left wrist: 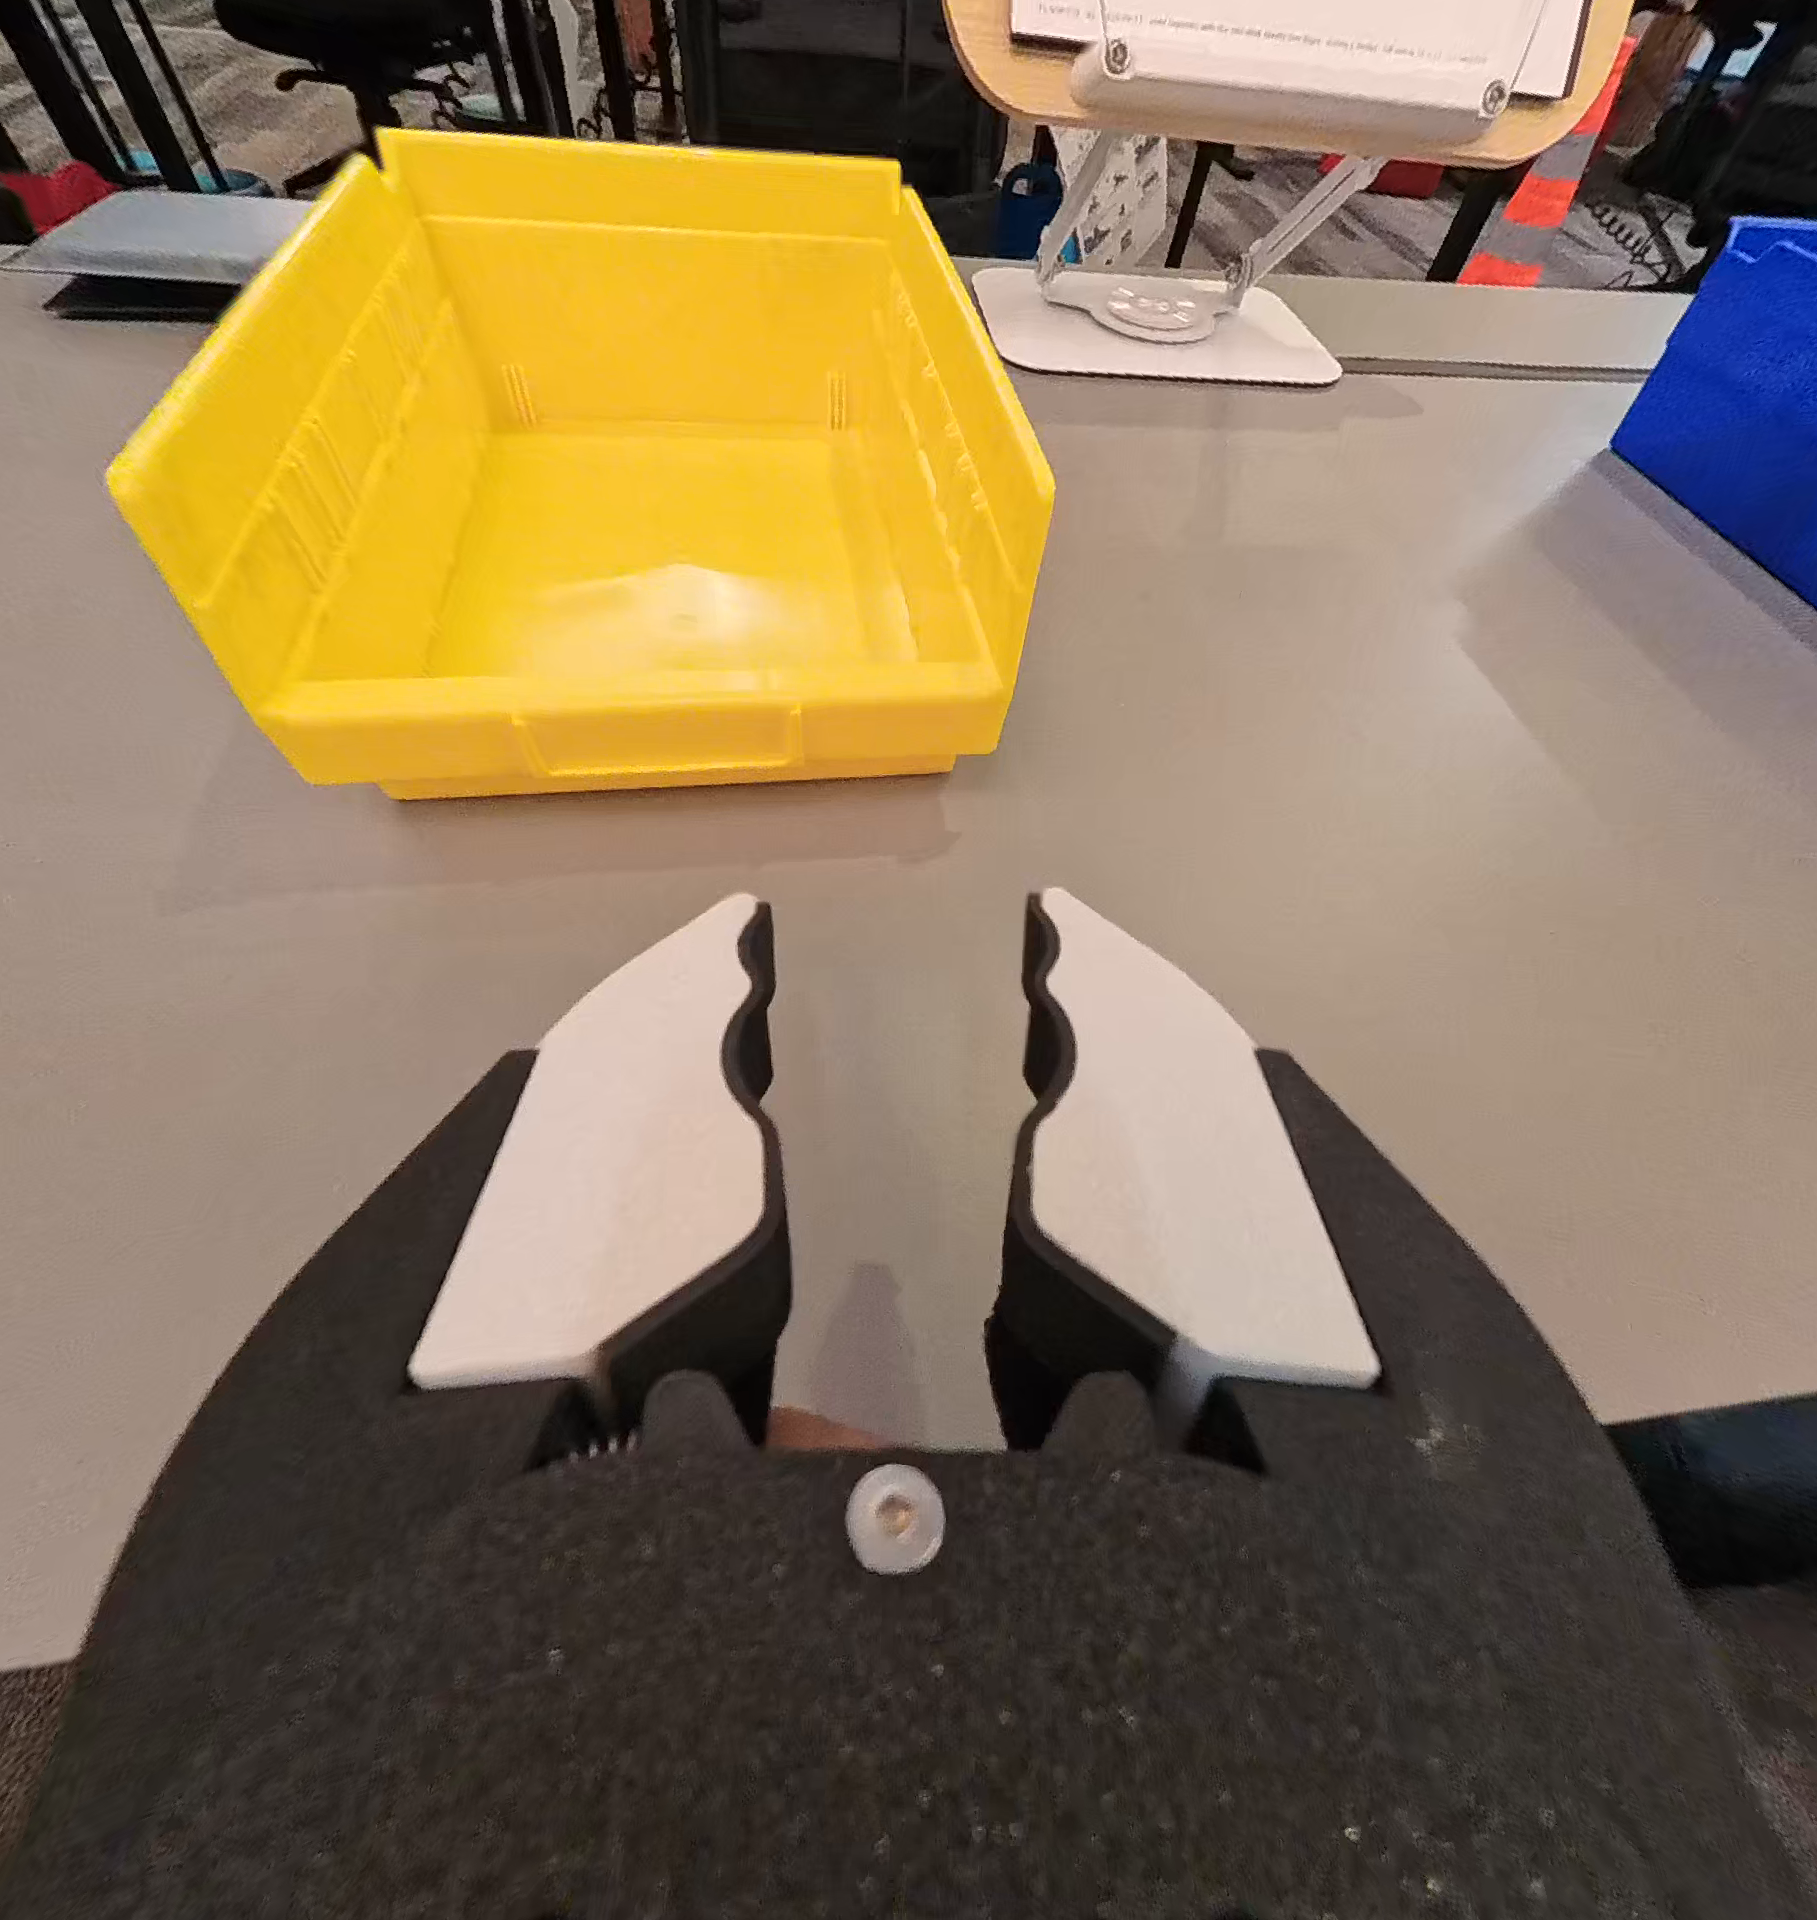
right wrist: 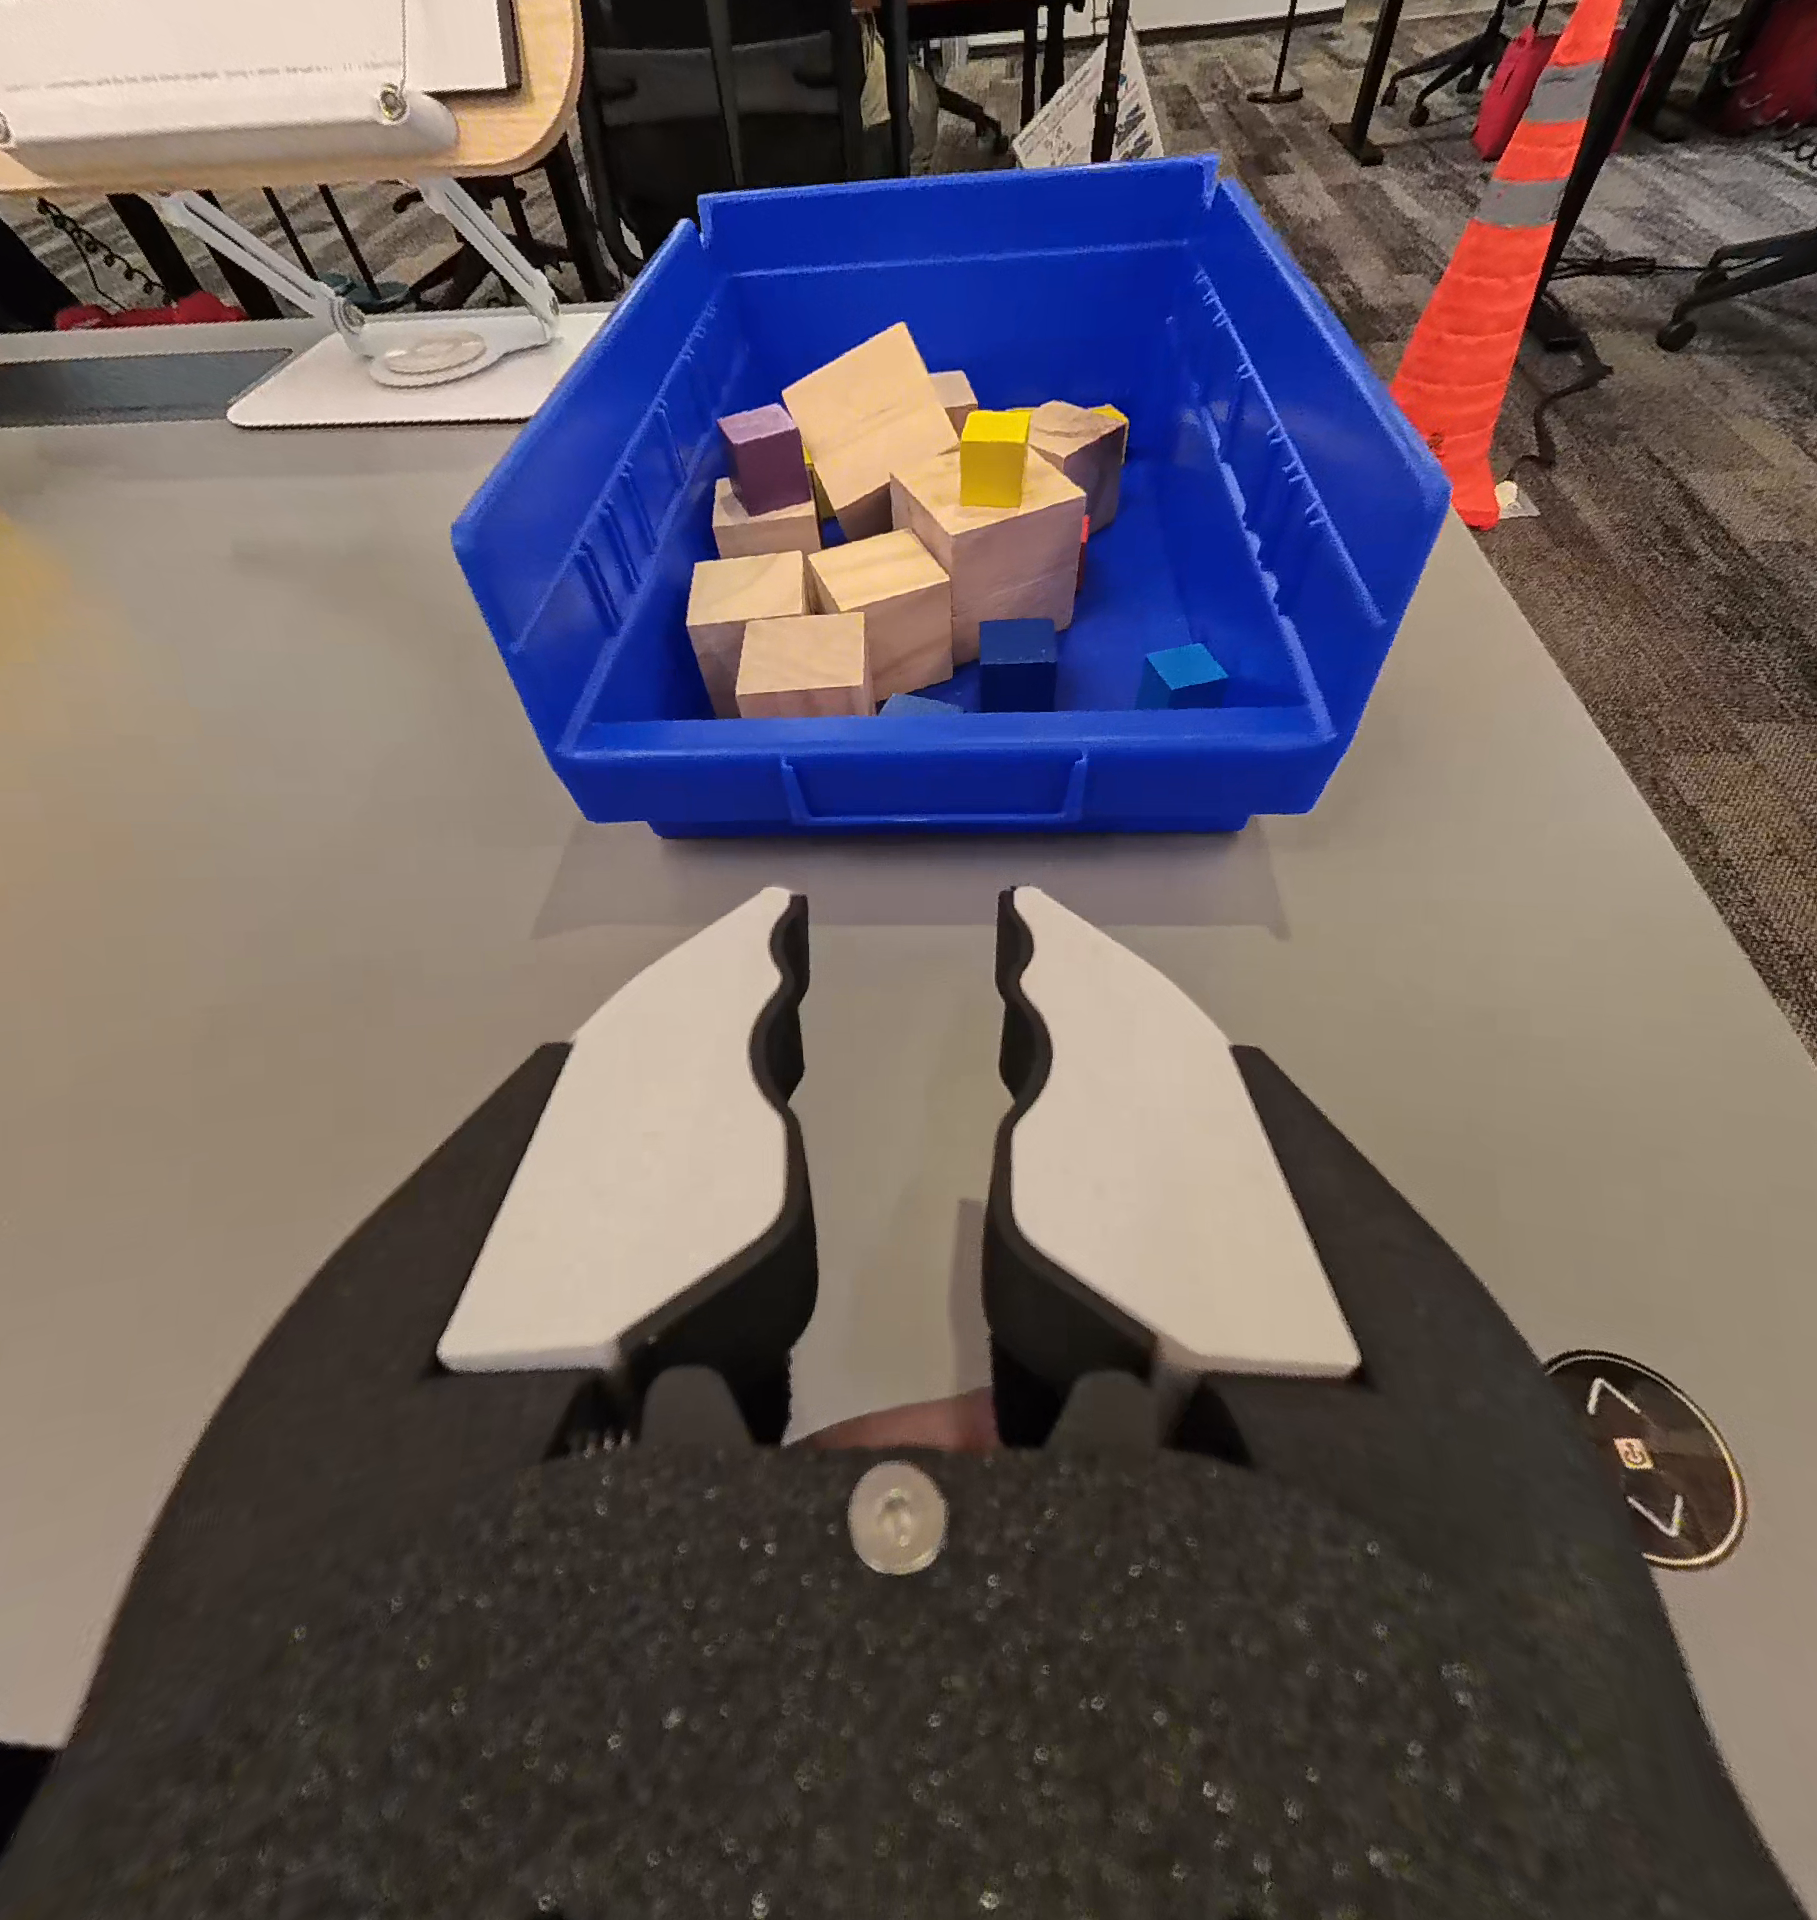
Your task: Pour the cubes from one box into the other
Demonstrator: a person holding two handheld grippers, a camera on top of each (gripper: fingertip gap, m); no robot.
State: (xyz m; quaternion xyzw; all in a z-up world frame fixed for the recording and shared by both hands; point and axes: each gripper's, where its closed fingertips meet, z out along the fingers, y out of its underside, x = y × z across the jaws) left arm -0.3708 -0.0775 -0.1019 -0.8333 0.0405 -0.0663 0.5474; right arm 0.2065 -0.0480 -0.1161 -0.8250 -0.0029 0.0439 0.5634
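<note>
Both grippers hang over the grey table, jaws apart and empty, each facing a bin.

The left gripper has its jaws parted with only bare table between them; just ahead and a little left of them sits the yellow bin, with nothing inside. The right gripper is likewise spread on nothing; straight ahead of its jaws stands the blue bin, holding a heap of plain wooden cubes mixed with smaller purple, yellow and blue ones.
</note>
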